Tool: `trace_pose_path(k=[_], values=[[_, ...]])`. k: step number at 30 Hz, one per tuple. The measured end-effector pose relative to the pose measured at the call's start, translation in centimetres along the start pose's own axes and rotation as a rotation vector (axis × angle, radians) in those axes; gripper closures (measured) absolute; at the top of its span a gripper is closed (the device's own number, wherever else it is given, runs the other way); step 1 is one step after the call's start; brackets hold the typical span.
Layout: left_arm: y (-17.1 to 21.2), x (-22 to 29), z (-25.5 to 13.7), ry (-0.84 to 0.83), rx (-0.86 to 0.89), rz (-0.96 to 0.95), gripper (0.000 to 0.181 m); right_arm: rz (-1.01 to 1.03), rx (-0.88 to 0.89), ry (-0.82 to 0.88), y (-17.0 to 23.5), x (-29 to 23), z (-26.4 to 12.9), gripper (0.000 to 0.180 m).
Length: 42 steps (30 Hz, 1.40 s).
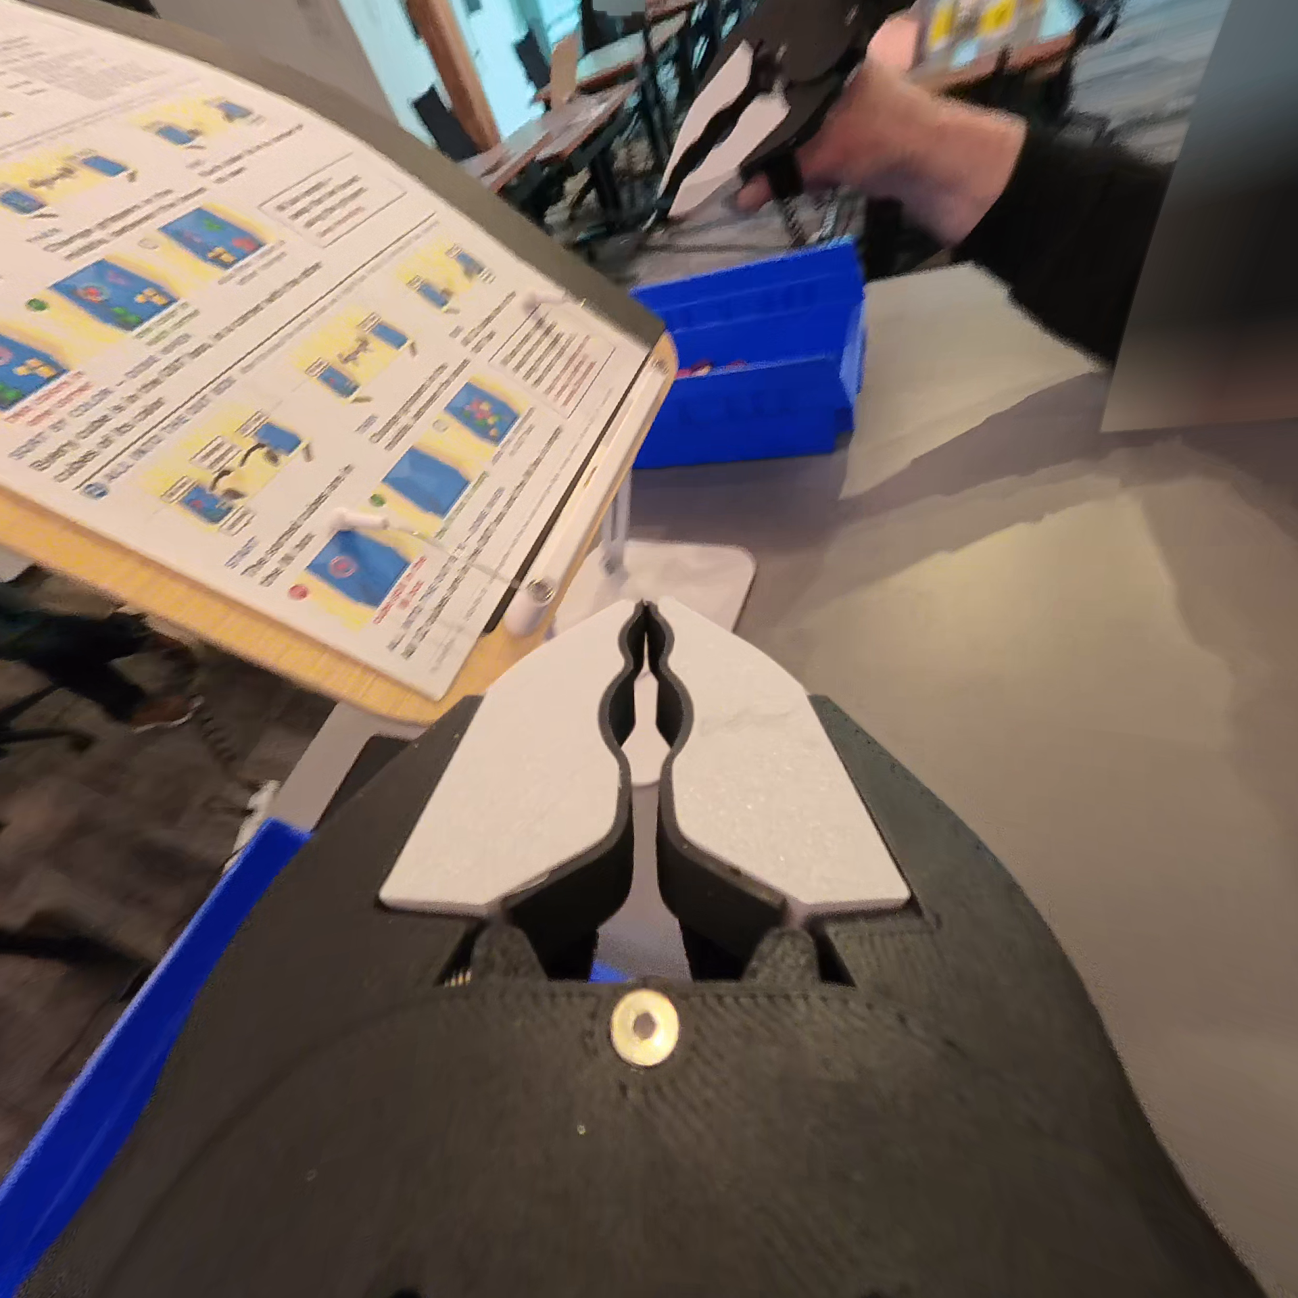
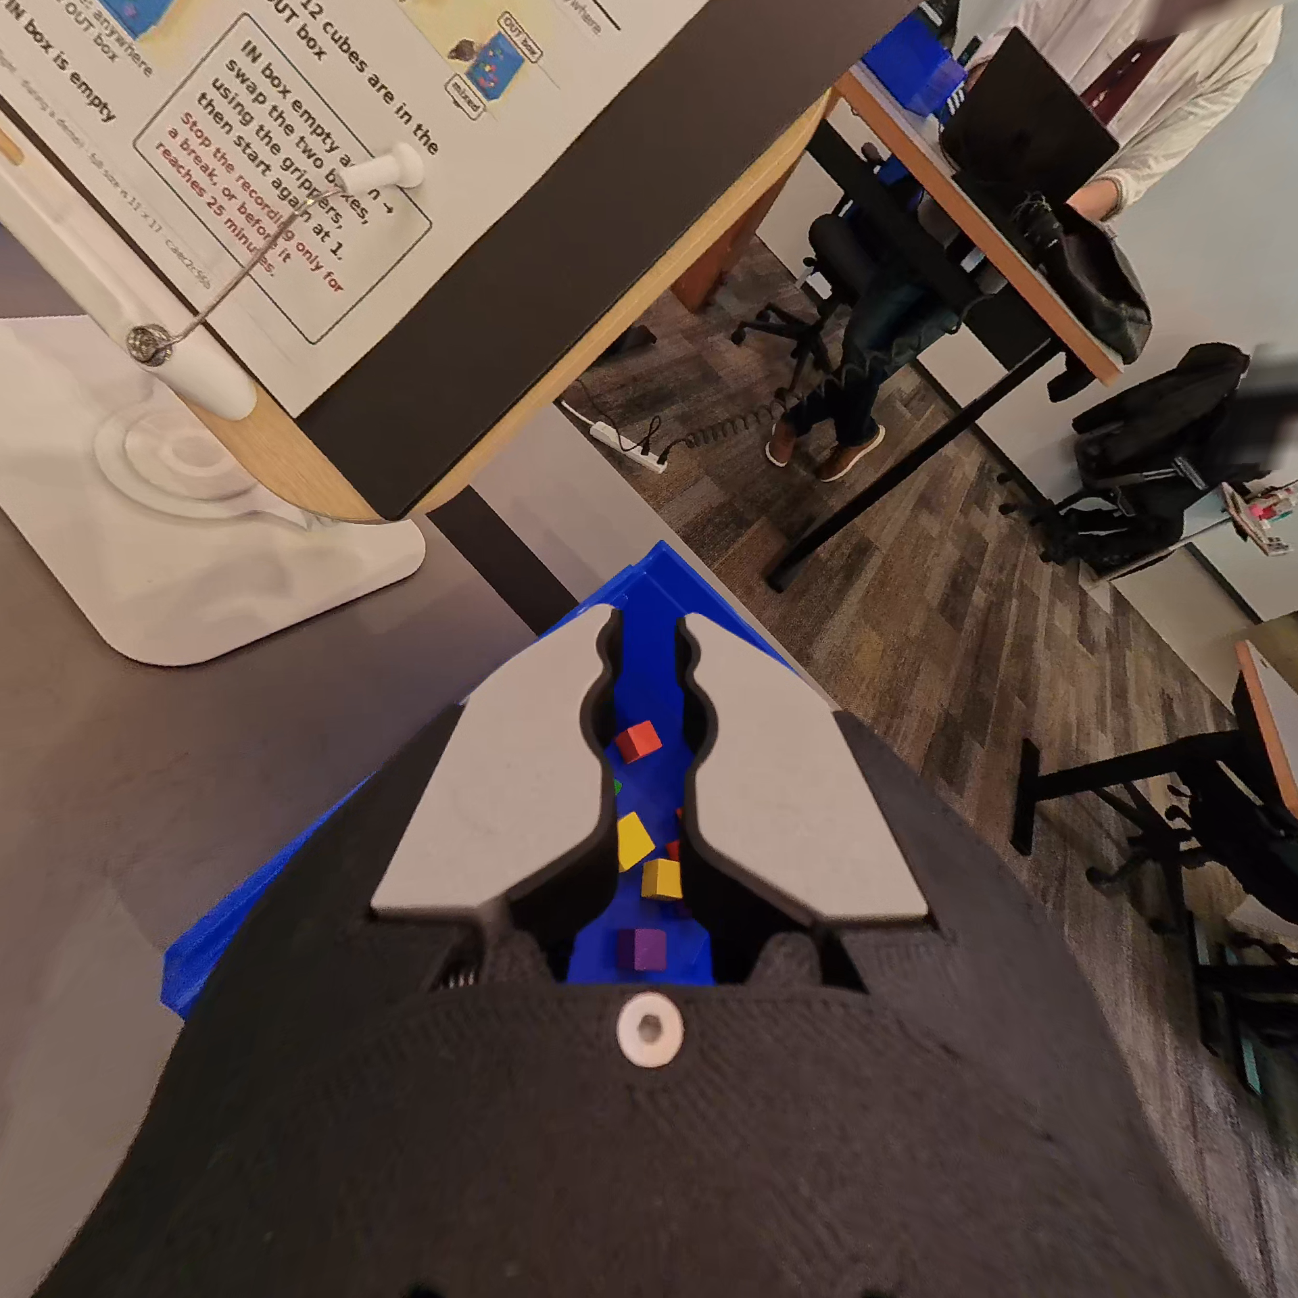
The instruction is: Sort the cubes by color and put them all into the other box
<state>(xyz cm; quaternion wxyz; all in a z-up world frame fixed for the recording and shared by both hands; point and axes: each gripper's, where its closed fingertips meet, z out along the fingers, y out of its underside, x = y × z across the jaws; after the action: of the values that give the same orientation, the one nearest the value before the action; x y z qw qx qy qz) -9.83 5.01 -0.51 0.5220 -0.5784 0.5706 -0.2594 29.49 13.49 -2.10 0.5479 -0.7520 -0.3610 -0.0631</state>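
Note:
My right gripper [image 2: 650,618] is open and empty, hovering over a blue box [image 2: 653,583] at the table's edge. Between its fingers I see loose cubes on the box floor: a red cube [image 2: 638,741], a yellow cube [image 2: 632,839], a second yellow cube [image 2: 661,879], a purple cube [image 2: 640,948] and a sliver of a green one. My left gripper [image 1: 646,611] is shut and empty above the grey table [image 1: 983,702]. A blue box edge [image 1: 140,1018] runs under it at lower left. The far blue box [image 1: 751,358] shows small coloured cubes inside, with the right gripper [image 1: 737,126] held in a hand above it.
A tilted board with an instruction sheet [image 1: 281,316] stands on a white base [image 1: 674,569] between the boxes; it also shows in the right wrist view [image 2: 281,140]. Beyond the table edge are carpet, desks, office chairs and a seated person's legs [image 2: 843,393].

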Motion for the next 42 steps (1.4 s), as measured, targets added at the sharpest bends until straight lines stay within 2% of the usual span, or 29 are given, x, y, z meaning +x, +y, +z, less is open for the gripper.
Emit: trace_pose_path(k=[1, 7, 18, 24, 32, 42], values=[[0.8, -0.7, -0.3, -0.042, -0.05, 0.029, 0.181, 0.001, -0.002, -0.006, 0.0, -0.1, 0.0, 0.165], [7.1, -6.5, -3.4, -0.313, -0.382, 0.185, 0.172, -0.01, -0.005, -0.022, -0.1, -0.7, 0.2, 0.165], [22.1, -14.7, -5.3, -0.13, -1.037, 0.385, 0.152, -0.004, -0.017, -0.05, 0.3, -1.2, 1.1, 0.165], [29.1, -17.9, -6.4, -0.029, -1.289, 0.421, 0.15, -0.015, -0.031, -0.063, 0.5, -1.7, 1.7, 0.165], [32.9, -19.9, -6.1, 0.028, -1.442, 0.507, 0.149, -0.013, -0.039, -0.082, 0.8, -2.0, 2.4, 0.166], [34.6, -21.0, -6.5, 0.115, -1.632, 0.59, 0.154, -0.013, -0.041, -0.098, 0.8, -2.4, 2.8, 0.167]])
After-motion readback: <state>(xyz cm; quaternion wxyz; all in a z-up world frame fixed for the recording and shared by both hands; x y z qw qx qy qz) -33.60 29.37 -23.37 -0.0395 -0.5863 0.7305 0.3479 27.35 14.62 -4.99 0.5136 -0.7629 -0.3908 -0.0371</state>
